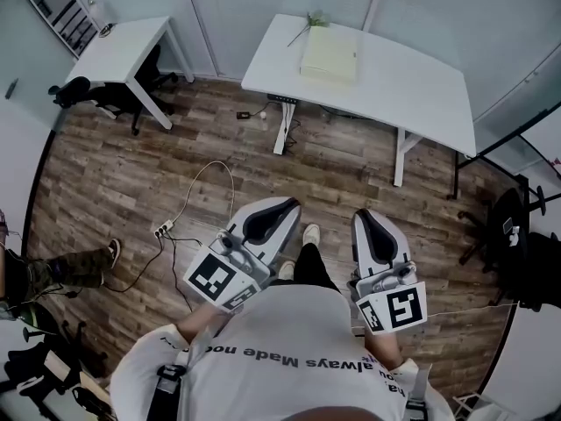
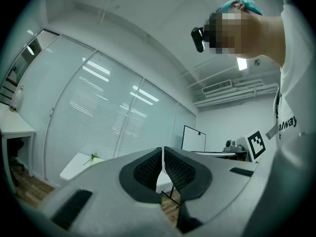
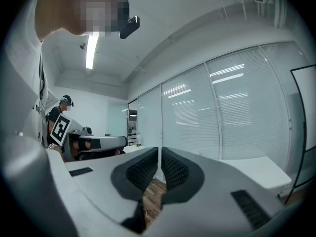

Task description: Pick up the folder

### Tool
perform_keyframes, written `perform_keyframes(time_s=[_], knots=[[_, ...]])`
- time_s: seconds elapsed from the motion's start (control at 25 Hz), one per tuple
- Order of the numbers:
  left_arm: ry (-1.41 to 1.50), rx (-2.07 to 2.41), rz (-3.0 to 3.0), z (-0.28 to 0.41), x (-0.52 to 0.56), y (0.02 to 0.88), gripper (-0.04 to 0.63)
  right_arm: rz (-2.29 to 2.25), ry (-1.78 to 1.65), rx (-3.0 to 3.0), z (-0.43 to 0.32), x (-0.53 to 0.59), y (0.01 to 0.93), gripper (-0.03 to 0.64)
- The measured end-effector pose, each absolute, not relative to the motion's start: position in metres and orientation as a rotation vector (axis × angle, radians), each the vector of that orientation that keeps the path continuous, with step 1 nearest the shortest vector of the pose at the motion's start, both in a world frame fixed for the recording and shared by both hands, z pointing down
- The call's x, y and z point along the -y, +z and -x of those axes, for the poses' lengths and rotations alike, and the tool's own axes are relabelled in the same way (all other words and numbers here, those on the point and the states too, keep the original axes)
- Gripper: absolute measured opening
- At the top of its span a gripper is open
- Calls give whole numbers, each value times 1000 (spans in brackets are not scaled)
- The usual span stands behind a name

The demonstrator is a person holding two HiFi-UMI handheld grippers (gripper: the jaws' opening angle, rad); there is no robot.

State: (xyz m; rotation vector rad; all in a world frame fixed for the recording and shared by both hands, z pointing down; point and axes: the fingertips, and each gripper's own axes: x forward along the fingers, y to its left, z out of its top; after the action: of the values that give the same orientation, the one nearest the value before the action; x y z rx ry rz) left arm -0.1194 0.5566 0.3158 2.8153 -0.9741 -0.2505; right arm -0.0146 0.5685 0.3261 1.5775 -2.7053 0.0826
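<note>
A pale yellow folder [image 1: 330, 53] lies flat on the white table [image 1: 421, 86] at the back of the room. My left gripper [image 1: 279, 208] and right gripper [image 1: 366, 217] are held close to my body over the wooden floor, well short of that table. Both point roughly level toward it. In the left gripper view the black pads [image 2: 148, 169] of the left gripper [image 2: 162, 154] meet with nothing between them. The right gripper [image 3: 160, 154] is likewise shut and empty. The folder shows as a small pale patch [image 2: 97, 159] on the table in the left gripper view.
A second white desk [image 1: 123, 46] stands at the back left with a black chair [image 1: 74, 90] beside it. A white cable and power strip [image 1: 163, 229] lie on the floor left of me. A person's leg [image 1: 79, 266] shows at the far left, a dark chair [image 1: 517, 235] at the right.
</note>
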Motion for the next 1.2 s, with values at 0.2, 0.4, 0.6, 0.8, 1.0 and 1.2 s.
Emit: perform_keyframes(time_s=[0.2,0.4,0.6,0.8,1.0,1.2], knots=[[-252,982,-2813,110,-532,317,21,-1577,74,2713,5,-545,326,25],[-243,985,-2814,90,-498,319,21,-1586,89,2716,-17,-511,331,25],[-240,995,-2817,71,-454,316,21,-1564,103,2735,-33,-466,332,25],[-244,1011,-2815,54,-410,313,21,-1550,92,2747,-48,-423,328,25],[-242,1030,-2803,37,-373,312,21,-1543,99,2751,-70,-385,328,25],[-245,1050,-2792,23,-341,311,21,-1527,91,2762,-84,-353,326,25]])
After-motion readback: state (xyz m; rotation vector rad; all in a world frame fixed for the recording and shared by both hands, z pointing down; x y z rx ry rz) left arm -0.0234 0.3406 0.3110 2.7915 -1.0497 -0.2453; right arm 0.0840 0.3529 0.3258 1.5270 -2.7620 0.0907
